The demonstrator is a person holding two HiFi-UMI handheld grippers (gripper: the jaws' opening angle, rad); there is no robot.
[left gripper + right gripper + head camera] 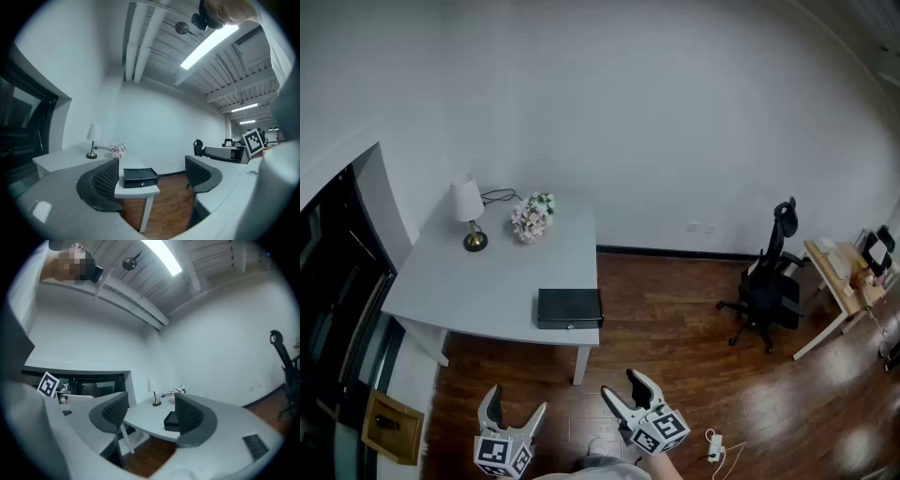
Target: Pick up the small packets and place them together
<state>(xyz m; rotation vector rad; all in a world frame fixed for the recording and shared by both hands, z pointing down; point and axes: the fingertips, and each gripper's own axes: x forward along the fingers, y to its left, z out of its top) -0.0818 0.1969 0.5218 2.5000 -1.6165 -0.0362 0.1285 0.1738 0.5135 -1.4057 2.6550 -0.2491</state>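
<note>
While left claw and right claw gape empty, off the worktop, no packets show; likely light, floppy; pinch mid-body.

Desks: two, a grey desk and a wooden desk far right of it. On the grey desk: one lamp, one flower bunch, one black box. Right of it: one office chair, one power strip. Tools: two, left tool and right tool.
</note>
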